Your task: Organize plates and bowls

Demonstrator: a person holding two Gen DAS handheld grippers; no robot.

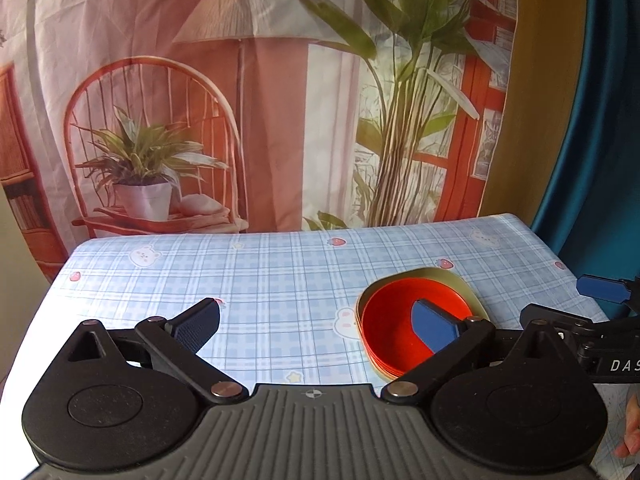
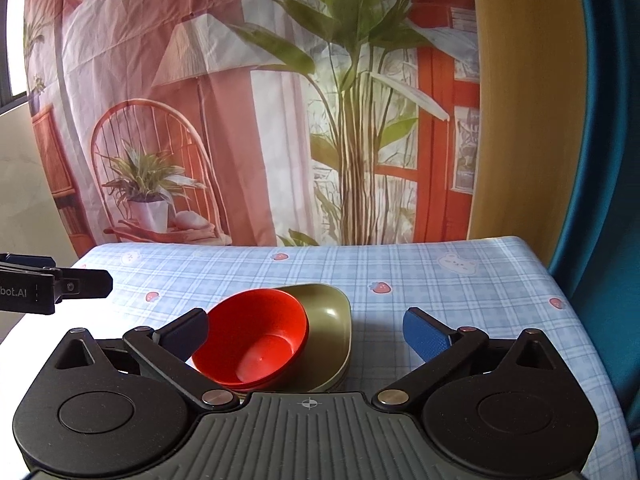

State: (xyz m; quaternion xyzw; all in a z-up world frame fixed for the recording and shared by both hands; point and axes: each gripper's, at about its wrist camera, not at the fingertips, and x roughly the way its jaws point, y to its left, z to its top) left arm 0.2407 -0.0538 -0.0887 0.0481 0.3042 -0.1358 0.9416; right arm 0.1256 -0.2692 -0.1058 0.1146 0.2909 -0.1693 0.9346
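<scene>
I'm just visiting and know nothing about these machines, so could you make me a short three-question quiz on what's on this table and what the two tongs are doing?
1. True or false: the red bowls sit nested inside the olive-green dishes.
2. Multiple choice: the left tongs and right tongs are: A) both shut on a bowl; B) both open, holding nothing; C) one open, one shut.
3. Fill in: the checked tablecloth is mainly light ____.

Key
1. True; the red stack rests inside the green one.
2. B; both pairs of fingers are spread wide, gripping nothing.
3. Blue, printed with bears and strawberries.
</scene>
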